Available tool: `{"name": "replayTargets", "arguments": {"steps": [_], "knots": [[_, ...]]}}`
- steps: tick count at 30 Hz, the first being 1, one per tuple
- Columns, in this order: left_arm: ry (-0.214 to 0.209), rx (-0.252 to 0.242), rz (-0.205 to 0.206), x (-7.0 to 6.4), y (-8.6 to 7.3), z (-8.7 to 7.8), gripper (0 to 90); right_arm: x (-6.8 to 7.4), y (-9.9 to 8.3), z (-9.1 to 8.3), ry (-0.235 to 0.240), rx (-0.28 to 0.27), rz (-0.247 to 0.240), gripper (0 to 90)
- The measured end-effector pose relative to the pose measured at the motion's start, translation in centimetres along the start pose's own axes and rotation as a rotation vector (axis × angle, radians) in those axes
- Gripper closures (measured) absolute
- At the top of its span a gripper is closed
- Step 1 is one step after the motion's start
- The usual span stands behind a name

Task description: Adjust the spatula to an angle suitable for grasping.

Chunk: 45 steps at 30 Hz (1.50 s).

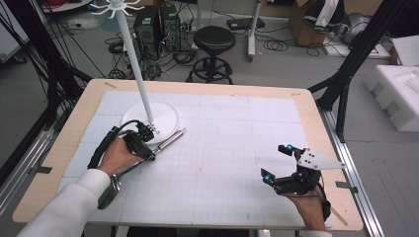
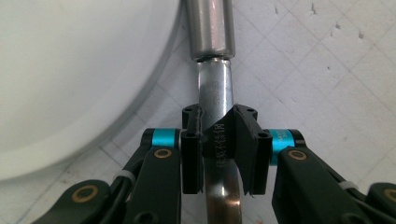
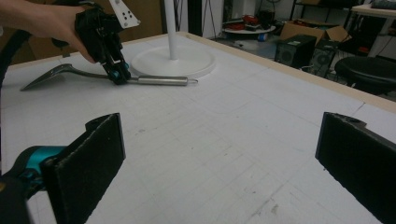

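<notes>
A metal spatula [image 1: 170,139] lies on the white gridded mat, its round steel handle [image 2: 210,28] pointing toward the stand and its flat blade [image 1: 109,190] near the person's sleeve. My left gripper [image 1: 149,155] is shut on the spatula's flat shank [image 2: 215,93], just behind the handle; in the left gripper view the gripper [image 2: 218,140] has both black pads pressed against the metal. Seen from the right gripper view, the spatula [image 3: 161,80] rests on the mat under the left gripper [image 3: 119,74]. My right gripper [image 1: 275,162] hovers at the table's right front, jaws wide apart; the same gripper [image 3: 224,154] holds nothing.
A white hanger stand with a round base [image 1: 165,118] and a tall pole [image 1: 136,64] stands at the back left, right beside the spatula's handle. The wooden table edge [image 1: 326,123] frames the mat. A black stool [image 1: 213,42] and computer cases sit on the floor beyond.
</notes>
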<state>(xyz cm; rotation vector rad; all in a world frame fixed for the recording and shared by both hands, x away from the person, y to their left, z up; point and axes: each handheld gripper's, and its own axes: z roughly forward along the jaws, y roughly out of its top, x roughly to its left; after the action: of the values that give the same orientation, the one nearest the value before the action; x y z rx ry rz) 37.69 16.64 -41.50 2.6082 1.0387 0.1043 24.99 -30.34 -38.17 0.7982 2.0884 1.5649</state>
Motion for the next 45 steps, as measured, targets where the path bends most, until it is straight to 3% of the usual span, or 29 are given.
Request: {"name": "replayTargets", "arguments": {"steps": [4,7,14,18,23,27,35,45], "knots": [[-0.003,0.012,-0.007,-0.2,0.1,0.0,74.2,0.0,0.0,-0.1,-0.001,-0.002,0.002,0.4],[0.003,0.023,0.035,-0.6,0.3,-0.2,74.5,-0.1,0.0,-0.1,-0.004,-0.001,0.003,0.4],[-0.037,-0.013,0.089,-0.9,0.3,-1.7,74.6,0.0,0.0,0.0,-0.002,-0.001,0.002,0.4],[-0.065,-0.065,0.126,-1.2,0.2,-3.0,74.7,-0.1,0.0,0.0,-0.002,0.001,0.003,0.4],[-0.099,-0.142,0.208,-1.4,0.2,-4.9,74.7,0.0,-0.1,0.1,-0.004,0.003,0.004,0.4],[-0.133,-0.207,0.24,-1.6,0.2,-6.1,74.8,0.1,-0.1,0.2,-0.001,0.009,-0.003,0.4],[-0.154,-0.273,0.268,-1.9,0.5,-8.5,74.8,0.0,-0.1,0.2,-0.003,0.01,0.003,0.4],[-0.216,-0.392,0.312,-2.3,1.1,-10.8,74.8,0.0,0.0,0.2,0.0,0.01,0.002,0.4]]}}
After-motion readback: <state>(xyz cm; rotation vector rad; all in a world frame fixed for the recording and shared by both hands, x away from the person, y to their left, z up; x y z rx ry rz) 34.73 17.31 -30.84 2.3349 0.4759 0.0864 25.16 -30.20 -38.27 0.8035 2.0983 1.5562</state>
